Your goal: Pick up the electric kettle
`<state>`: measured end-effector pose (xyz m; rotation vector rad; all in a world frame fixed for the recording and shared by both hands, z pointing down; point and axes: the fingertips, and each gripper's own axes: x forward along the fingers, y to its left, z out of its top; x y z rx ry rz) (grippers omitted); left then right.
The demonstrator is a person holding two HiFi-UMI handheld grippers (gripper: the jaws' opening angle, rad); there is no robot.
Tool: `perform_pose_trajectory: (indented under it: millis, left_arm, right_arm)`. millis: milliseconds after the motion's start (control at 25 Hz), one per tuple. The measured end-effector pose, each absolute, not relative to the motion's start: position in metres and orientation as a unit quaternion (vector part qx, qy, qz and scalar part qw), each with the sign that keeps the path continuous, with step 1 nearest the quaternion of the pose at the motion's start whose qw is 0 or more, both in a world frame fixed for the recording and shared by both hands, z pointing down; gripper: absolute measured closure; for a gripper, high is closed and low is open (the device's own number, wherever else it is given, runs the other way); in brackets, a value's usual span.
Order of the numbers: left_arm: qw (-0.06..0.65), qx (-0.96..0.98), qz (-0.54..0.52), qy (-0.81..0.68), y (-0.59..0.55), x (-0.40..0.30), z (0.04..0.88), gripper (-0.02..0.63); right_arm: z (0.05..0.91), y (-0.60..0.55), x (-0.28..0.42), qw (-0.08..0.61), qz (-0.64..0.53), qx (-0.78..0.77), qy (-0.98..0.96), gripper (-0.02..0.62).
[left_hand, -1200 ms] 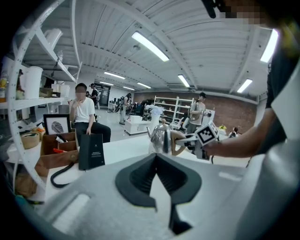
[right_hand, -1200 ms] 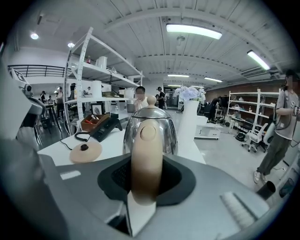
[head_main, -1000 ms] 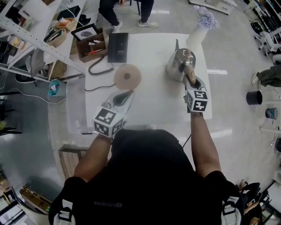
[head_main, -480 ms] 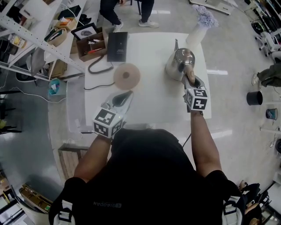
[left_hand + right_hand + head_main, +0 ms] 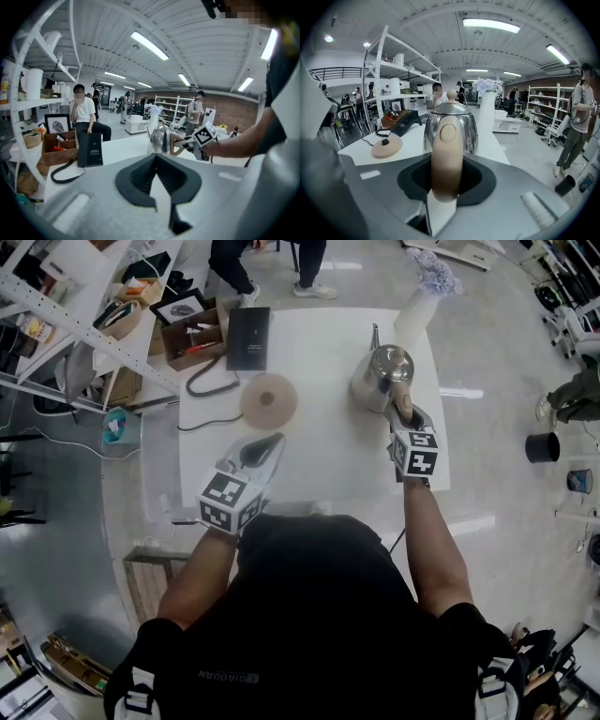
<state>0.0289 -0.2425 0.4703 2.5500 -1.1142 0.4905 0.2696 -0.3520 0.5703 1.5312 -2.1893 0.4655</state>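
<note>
Right gripper view: the right claw [image 5: 445, 174] pinches the tan handle [image 5: 446, 154] of the electric kettle [image 5: 466, 125]; left of the kettle, the left claw [image 5: 157, 174] stands spread, empty.

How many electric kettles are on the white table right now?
1. The shiny steel kettle with a beige handle stands toward the white table's far right, its handle clamped in the right gripper. No other kettle shows.

The person is wearing a black short-sleeved T-shirt [image 5: 319, 615] with small grey lettering across it. Beyond the T-shirt's sleeves, the left gripper [image 5: 267, 444] and right gripper [image 5: 405, 412] are showing pale grey shells, dark jaw linings and white cubes bearing black square markers.
</note>
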Motion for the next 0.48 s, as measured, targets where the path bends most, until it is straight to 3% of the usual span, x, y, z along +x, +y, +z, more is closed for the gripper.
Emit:
perform_pose_trajectory:
  millis: [480]
  left_arm:
    - [0.157,0.890,0.169,-0.394,-0.2403,0.0264,0.4703,0.603]
  right_arm:
    - [0.5797,-0.3456,0.2694,0.214,0.173,0.554,-0.786,0.502]
